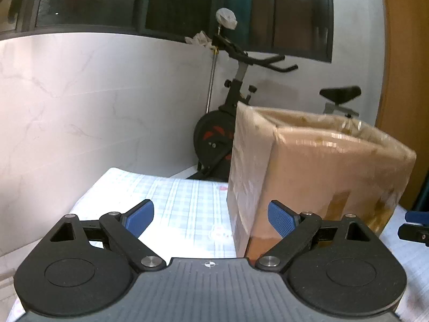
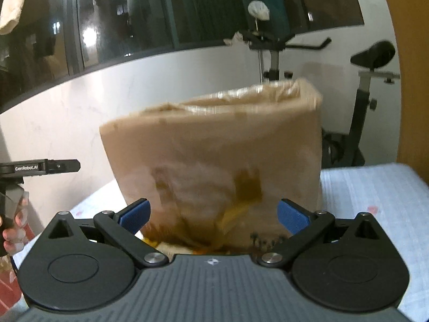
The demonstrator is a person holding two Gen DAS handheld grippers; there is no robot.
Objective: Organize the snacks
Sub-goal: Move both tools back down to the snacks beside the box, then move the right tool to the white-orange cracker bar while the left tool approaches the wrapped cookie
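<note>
A tall brown cardboard box (image 1: 316, 171) wrapped in clear tape stands on the checked tablecloth (image 1: 182, 204), its top open. My left gripper (image 1: 211, 216) is open just left of the box's near corner, nothing between its blue pads. In the right wrist view the same box (image 2: 214, 155) fills the middle, blurred, with yellow and orange packaging (image 2: 187, 247) showing low at its base. My right gripper (image 2: 213, 216) is open close in front of the box, holding nothing. The box's inside is hidden.
A black exercise bike (image 1: 230, 123) stands behind the table against the white wall. A wooden door (image 1: 407, 80) is at the right. The other gripper (image 2: 40, 167), held by a hand (image 2: 16, 222), shows at the left edge of the right wrist view.
</note>
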